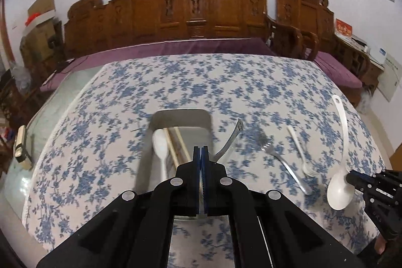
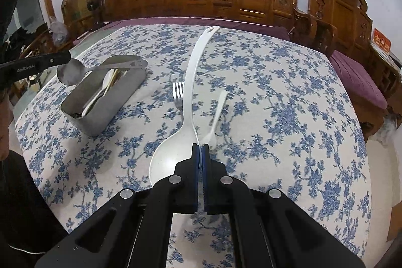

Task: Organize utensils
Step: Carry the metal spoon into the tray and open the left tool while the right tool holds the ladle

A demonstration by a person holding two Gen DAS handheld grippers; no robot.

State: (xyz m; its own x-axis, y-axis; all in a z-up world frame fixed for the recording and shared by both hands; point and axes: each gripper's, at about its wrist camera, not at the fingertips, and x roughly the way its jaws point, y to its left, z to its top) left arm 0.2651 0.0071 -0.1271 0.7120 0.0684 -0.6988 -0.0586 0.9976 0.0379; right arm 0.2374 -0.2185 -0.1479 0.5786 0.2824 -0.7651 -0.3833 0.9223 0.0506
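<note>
Floral tablecloth [image 2: 289, 97]: my left gripper [image 1: 200, 148] pinches the metal spoon [image 2: 72, 73] above the steel tray [image 2: 105, 102]; my right gripper [image 2: 200, 146] clamps the white ladle [image 2: 191, 82], handle pointing away, tray lying left.

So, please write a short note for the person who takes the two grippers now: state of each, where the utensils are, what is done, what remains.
Left gripper: shut on the metal spoon, held above the metal box.
Right gripper: shut on the rim of the big white ladle, near its bowl.
Done: small white spoon and chopsticks are in the box.
Left: put in the metal spoon and ladle, then the metal fork and white plastic fork lying on the tablecloth.
</note>
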